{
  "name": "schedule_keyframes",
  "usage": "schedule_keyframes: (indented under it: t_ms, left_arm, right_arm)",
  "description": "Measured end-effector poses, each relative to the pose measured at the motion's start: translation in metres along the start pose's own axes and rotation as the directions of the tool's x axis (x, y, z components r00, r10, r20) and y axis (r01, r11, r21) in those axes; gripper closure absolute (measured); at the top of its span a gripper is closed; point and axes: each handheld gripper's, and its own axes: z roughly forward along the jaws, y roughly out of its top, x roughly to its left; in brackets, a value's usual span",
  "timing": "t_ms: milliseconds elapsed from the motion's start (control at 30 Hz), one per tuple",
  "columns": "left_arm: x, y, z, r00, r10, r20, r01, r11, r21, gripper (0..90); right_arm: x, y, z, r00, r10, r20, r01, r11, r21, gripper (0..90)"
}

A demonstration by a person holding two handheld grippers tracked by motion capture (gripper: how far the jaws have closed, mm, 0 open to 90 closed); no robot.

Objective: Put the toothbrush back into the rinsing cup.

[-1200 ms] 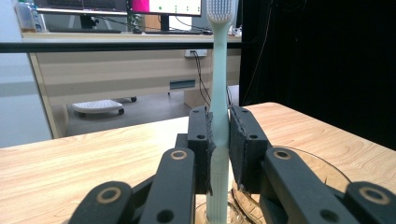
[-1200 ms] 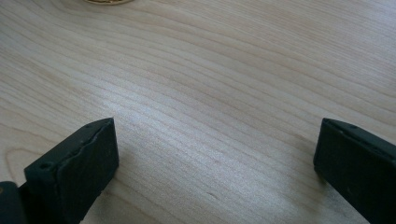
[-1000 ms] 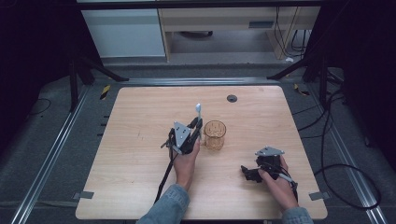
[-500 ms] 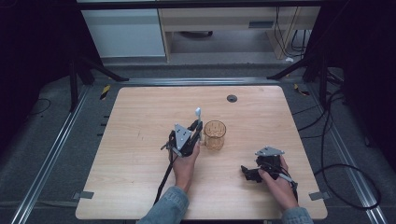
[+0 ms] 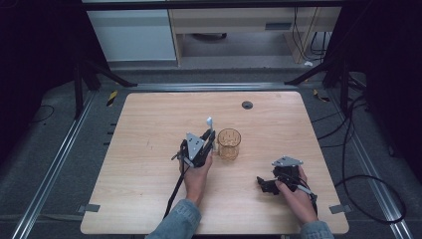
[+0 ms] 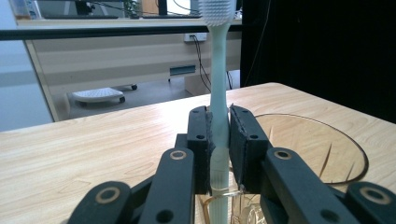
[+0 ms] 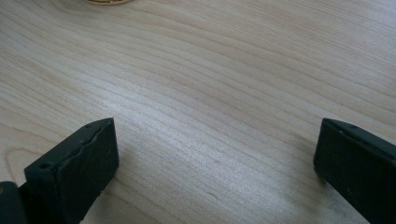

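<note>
Our left gripper (image 6: pixel 218 140) pinches a toothbrush (image 6: pixel 217 93) upright by its handle, bristles up, just left of the cup (image 5: pixel 229 143). To do this well, we should centre the handle over the rim, then lower it straight. Our left hand (image 5: pixel 195 175) points forward. Well right of the cup, our right gripper (image 7: pixel 215 154) rests spread on the table (image 5: pixel 149 124).

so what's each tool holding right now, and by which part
The left tool is shut on the toothbrush, gripping its handle, bristle head up. The right tool is open and holds nothing.
</note>
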Motion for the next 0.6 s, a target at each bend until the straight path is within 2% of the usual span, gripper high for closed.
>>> schedule_keyframes:
  t_ms: [133, 167, 233, 600]
  left_arm:
    - [-0.0018, -0.0005, 0.0002, 1.0, 0.006, 0.007, -0.006, 1.0, 0.007, 78.2]
    - [-0.0021, -0.0002, -0.0001, 1.0, 0.005, 0.008, -0.005, 1.0, 0.005, 78.2]
    - [-0.0024, 0.0001, -0.0004, 0.9999, 0.009, 0.008, -0.009, 0.9999, 0.006, 78.2]
    - [-0.0029, -0.0019, -0.001, 0.9999, 0.011, 0.01, -0.011, 0.9998, 0.018, 78.2]
  right_arm:
    - [0.0, 0.0, 0.0, 1.0, -0.001, 0.0, 0.001, 1.0, 0.0, 0.4]
    - [-0.0007, -0.0003, 0.0006, 0.9999, -0.015, 0.007, 0.015, 1.0, -0.003, 0.4]
    - [0.0003, 0.0002, -0.0003, 1.0, 0.006, -0.003, -0.006, 1.0, 0.002, 0.3]
    - [0.0, 0.0, 0.0, 1.0, 0.0, 0.0, 0.0, 1.0, 0.0, 0.4]
